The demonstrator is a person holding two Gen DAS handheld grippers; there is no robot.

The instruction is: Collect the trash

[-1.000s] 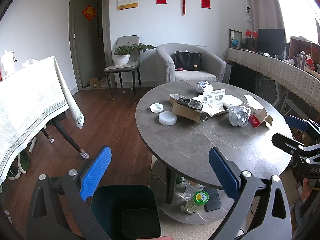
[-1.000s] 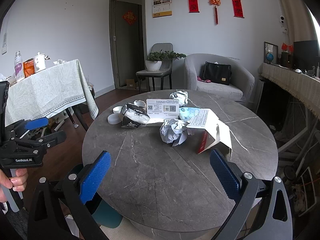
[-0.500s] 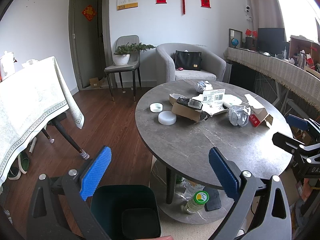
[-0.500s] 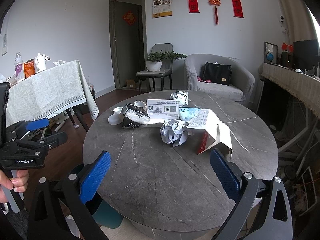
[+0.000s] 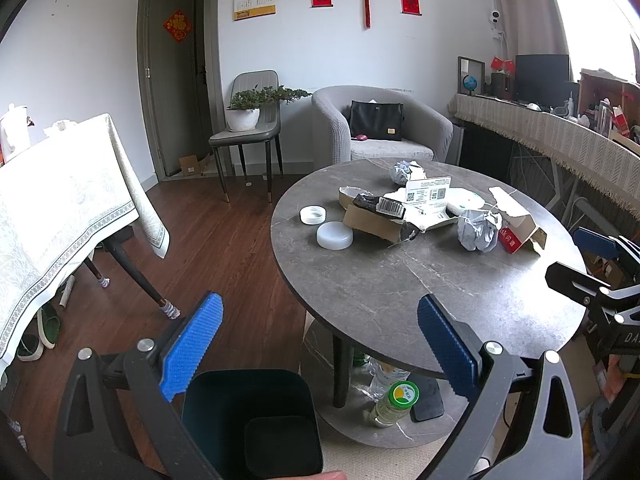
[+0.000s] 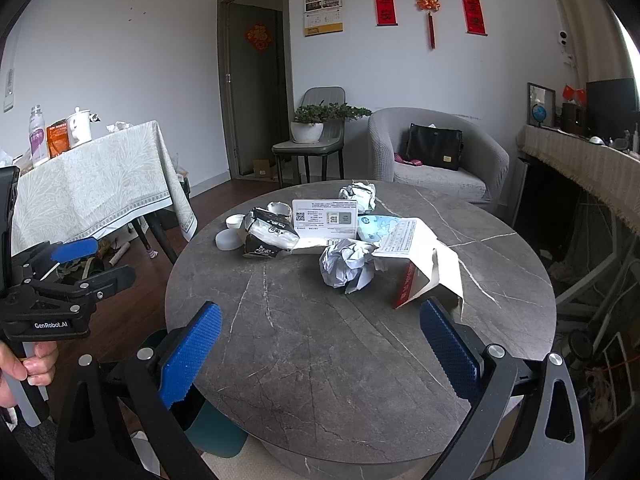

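Observation:
Trash lies on the round grey table [image 6: 320, 328]: a crumpled paper ball [image 6: 347, 266] [image 5: 476, 230], a second paper ball [image 6: 360, 194] at the back, a black-and-white wrapper [image 6: 268, 238], a torn red-and-white box [image 6: 420, 276] [image 5: 518, 226] and a cardboard box [image 5: 376, 222]. A dark green bin [image 5: 250, 420] stands on the floor below my left gripper [image 5: 320, 344], which is open and empty. My right gripper [image 6: 318, 352] is open and empty above the table's near edge, short of the paper ball.
Two white lids [image 5: 334, 234] sit at the table's left side. A bottle [image 5: 394, 400] lies on the table's lower shelf. A cloth-covered table [image 5: 60, 208] stands at left, a chair with a plant [image 5: 248, 120] and an armchair [image 5: 380, 128] behind.

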